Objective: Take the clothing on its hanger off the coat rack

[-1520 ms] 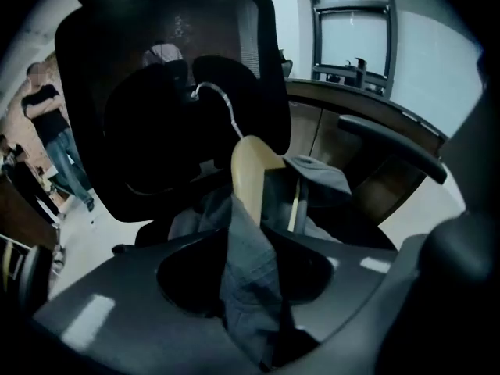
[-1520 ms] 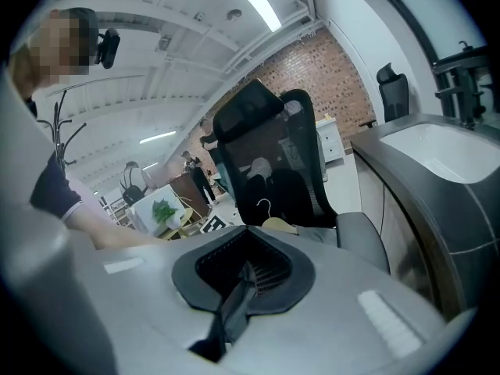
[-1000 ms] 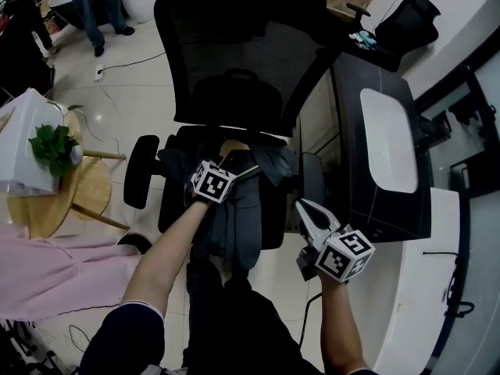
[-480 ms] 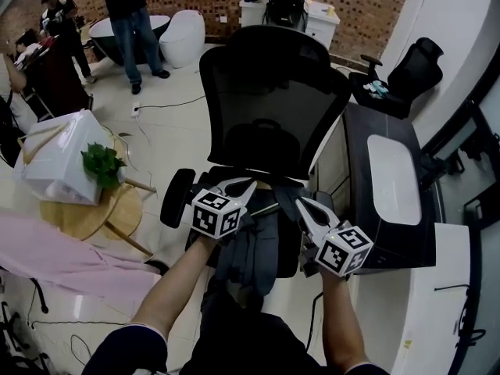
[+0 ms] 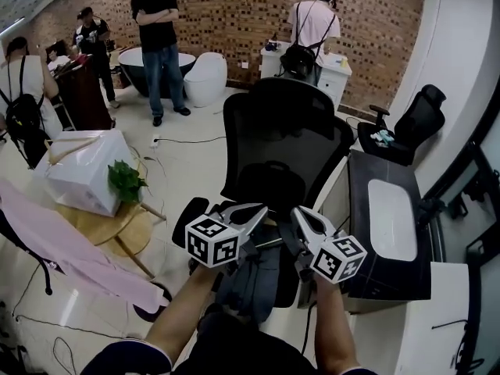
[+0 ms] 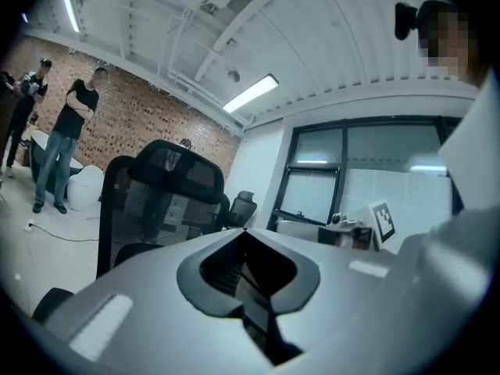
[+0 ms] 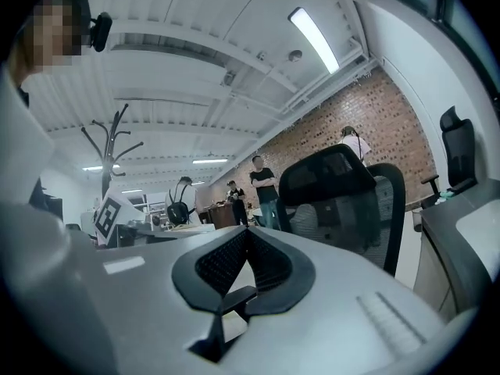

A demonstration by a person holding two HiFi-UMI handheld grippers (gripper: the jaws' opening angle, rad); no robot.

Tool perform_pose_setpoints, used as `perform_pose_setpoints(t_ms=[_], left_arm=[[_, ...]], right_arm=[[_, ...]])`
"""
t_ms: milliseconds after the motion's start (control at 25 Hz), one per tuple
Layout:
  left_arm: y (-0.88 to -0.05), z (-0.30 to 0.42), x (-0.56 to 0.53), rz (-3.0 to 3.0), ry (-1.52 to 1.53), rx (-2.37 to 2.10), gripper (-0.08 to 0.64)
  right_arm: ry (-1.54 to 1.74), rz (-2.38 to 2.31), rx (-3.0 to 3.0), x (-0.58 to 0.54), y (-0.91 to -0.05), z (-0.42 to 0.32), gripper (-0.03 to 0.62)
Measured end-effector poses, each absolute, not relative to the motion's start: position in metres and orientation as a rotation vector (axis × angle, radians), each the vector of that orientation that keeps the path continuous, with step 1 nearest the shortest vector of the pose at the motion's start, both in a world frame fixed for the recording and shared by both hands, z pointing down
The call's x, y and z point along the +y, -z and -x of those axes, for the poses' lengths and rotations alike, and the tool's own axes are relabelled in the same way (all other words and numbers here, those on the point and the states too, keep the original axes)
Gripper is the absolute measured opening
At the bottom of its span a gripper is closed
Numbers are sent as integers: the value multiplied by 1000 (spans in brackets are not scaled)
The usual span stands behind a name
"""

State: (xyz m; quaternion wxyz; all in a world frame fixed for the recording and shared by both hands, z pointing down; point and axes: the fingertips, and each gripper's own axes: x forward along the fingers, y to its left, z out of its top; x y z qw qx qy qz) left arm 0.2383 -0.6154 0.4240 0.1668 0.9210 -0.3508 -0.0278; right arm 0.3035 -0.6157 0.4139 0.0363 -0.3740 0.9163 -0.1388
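Brick in red-brown, the brick wall [image 5: 234, 6] closes the far side of a large room. In front of it runs a pale, glossy tiled floor [image 5: 187, 162] with cables trailing over it. Several people stand along the wall, among them a person in a black shirt [image 5: 160, 22] and a person with a backpack [image 5: 312, 30]. At the left a round wooden table [image 5: 117, 229] carries a white box [image 5: 86, 170] and a green plant [image 5: 127, 182], and a pink garment [image 5: 70, 248] slants across the floor below it. At the right is a black cabinet [image 5: 391, 268]. In the right gripper view the coat rack [image 7: 112, 151] rises far off at the left, its top branching.

A black mesh office chair [image 5: 285, 131] faces the person. The dark grey clothing [image 5: 254, 283] lies on its seat, well apart from the rack. Its long axis runs from the seat toward the person: one end rests on the seat just below the two grippers, and the other drops over the seat's front edge. Which end is the collar cannot be told. A thin pale bar [image 5: 269, 244] shows at the seat end; whether it is the hanger is unclear.

The left gripper [image 5: 256, 212] hovers above the seat end of the clothing. Its jaws are pressed fully together with nothing between them. The right gripper [image 5: 301, 213] is just beside it, tips likewise meeting on nothing.
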Motion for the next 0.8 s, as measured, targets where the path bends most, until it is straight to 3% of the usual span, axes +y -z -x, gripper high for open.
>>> perform_pose_setpoints(t_ms=[800], left_arm=[[-401, -249, -604, -2631, 111, -980, 11]], right_arm=[[300, 1104, 2838, -618, -386, -306, 0]])
